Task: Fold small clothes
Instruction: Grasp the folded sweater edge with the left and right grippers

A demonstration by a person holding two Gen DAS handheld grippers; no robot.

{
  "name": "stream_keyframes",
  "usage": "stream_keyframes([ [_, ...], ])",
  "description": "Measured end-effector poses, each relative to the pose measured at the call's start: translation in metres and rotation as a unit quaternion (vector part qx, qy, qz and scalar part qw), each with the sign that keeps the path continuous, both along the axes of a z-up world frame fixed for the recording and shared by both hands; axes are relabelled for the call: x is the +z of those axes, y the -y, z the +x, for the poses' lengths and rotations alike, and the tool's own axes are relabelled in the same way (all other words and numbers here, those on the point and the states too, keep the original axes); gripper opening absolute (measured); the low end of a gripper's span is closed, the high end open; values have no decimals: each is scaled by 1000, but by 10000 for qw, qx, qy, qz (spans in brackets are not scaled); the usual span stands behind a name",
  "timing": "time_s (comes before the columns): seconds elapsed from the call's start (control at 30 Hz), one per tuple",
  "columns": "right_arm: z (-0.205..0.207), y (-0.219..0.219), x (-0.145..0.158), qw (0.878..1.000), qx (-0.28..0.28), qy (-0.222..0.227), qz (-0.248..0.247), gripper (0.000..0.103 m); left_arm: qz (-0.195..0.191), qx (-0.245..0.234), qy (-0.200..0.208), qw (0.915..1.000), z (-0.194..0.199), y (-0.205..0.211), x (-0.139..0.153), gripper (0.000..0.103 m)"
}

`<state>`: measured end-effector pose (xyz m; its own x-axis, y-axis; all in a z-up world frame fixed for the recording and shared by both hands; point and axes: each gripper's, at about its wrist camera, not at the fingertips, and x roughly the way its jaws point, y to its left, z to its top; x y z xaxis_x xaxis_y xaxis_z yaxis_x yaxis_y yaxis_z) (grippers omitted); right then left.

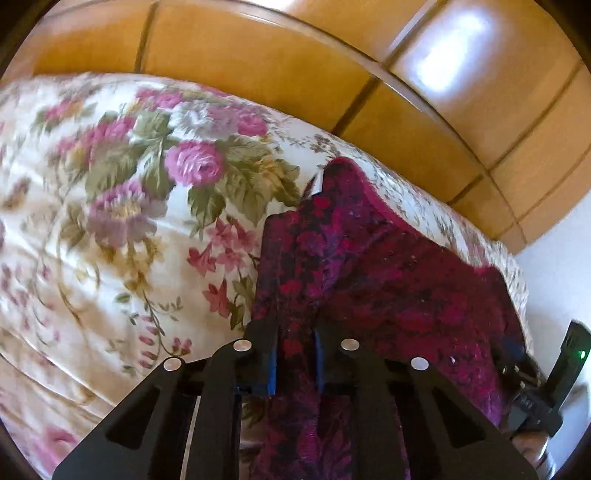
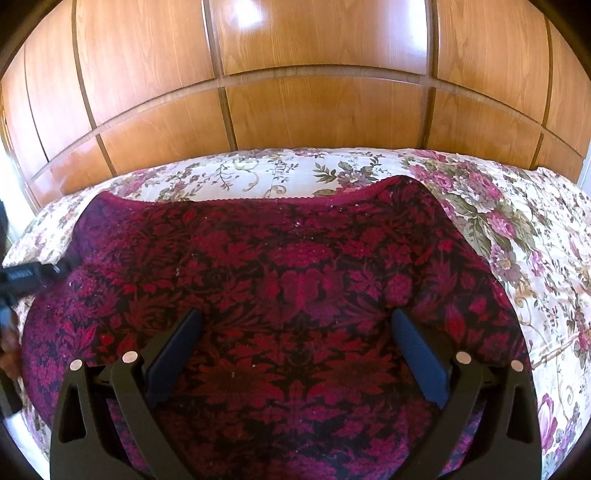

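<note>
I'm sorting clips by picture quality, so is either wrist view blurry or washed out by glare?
Left wrist view: the bedspread is motion-smeared, glare whitens the wardrobe. Right wrist view: sharp, small bright patches on the wardrobe, red garment clear; both bend straight lines.

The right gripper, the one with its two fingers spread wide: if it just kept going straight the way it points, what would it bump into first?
Most likely the dark red patterned garment spread on the floral bedspread: the open right gripper points down at its middle, nothing between. Depth is unclear.
</note>
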<state>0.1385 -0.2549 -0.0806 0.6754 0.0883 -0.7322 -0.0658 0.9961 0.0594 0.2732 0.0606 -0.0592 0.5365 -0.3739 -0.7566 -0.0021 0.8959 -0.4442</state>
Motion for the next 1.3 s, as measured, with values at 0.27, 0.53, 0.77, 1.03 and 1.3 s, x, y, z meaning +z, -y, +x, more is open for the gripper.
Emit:
stream_keyframes([
  [0.27,-4,5,8,9999,33,-73,145,101,847,475,519,9939,-35,5,41,48],
  [0.53,-42,68,39,9930,-350,40,1125,101,955,-387,1074,9889,-96,43,63,48],
  [0.77,-64,115,22,9794,-811,-219,1836,101,920,-1328,1086,9809,-121,107,56,48],
  [1.03,-78,140,-16,9574,-780,-617,2710,101,1026,-1530,777,9798,-115,128,37,48],
  [1.3,-94,163,-32,9311,-620,-820,3501,101,574,-1428,773,9851,-118,119,46,48],
])
